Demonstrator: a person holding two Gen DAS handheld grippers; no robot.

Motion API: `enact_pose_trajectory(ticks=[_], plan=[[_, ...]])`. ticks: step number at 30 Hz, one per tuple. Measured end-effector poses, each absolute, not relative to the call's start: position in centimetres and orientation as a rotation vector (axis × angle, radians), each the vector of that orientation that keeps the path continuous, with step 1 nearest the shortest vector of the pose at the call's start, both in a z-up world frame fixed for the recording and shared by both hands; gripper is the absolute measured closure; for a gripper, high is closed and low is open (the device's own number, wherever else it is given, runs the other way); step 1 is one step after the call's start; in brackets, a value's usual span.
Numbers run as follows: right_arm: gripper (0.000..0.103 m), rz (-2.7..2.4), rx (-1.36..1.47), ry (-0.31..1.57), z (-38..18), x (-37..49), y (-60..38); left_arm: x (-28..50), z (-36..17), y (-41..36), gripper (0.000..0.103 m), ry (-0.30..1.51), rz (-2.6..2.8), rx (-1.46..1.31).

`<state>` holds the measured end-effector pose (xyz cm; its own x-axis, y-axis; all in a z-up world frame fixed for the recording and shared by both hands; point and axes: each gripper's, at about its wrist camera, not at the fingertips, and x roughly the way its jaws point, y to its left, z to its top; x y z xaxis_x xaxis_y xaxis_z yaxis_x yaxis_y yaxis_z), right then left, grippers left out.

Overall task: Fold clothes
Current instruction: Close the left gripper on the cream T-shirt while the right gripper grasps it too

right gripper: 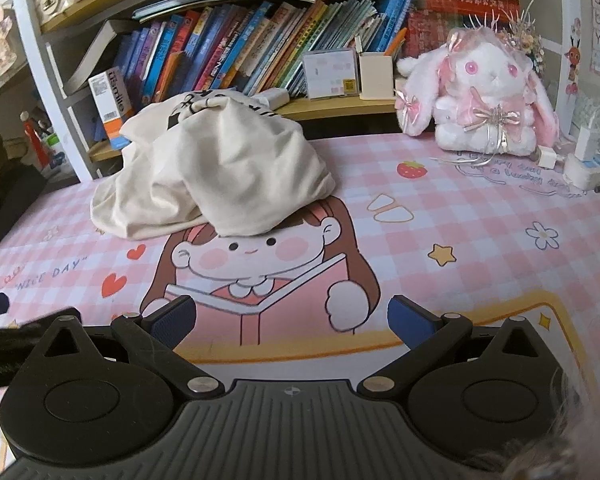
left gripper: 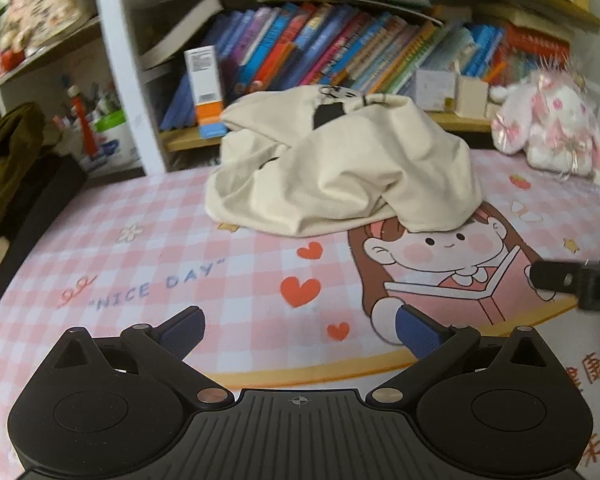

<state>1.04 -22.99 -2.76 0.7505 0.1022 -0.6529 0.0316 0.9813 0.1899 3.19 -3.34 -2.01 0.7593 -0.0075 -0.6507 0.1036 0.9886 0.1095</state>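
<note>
A cream garment (left gripper: 340,164) with a dark print lies crumpled in a heap toward the back of a pink checked cartoon mat (left gripper: 148,248). The right wrist view shows the same garment (right gripper: 220,168) left of centre, on the mat (right gripper: 460,240). My left gripper (left gripper: 300,334) hovers open over the mat's front part, well short of the cloth, nothing between its blue-padded fingers (left gripper: 180,330). My right gripper (right gripper: 292,320) is open too, above the printed girl, apart from the garment. The tip of the right gripper (left gripper: 572,284) shows at the right edge of the left wrist view.
A bookshelf (right gripper: 260,40) full of books runs behind the mat. A white and pink plush rabbit (right gripper: 488,96) sits at the back right beside a power strip (right gripper: 588,164). A dark olive cloth (left gripper: 8,152) lies on a black object at the far left.
</note>
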Motion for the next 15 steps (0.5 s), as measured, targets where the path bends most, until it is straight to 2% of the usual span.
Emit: enact_pose_trajectory(ticks=[8,15], plan=[[0.000,0.073,0.347,0.748,-2.8,3.7,-25.8,7.0,-2.2,-6.3,0.001,0.671,-0.108,0.201],[0.000,0.047,0.493,0.748,-3.3,4.5,-28.1,10.1,-2.0,-8.0,0.001,0.642,-0.153,0.140]])
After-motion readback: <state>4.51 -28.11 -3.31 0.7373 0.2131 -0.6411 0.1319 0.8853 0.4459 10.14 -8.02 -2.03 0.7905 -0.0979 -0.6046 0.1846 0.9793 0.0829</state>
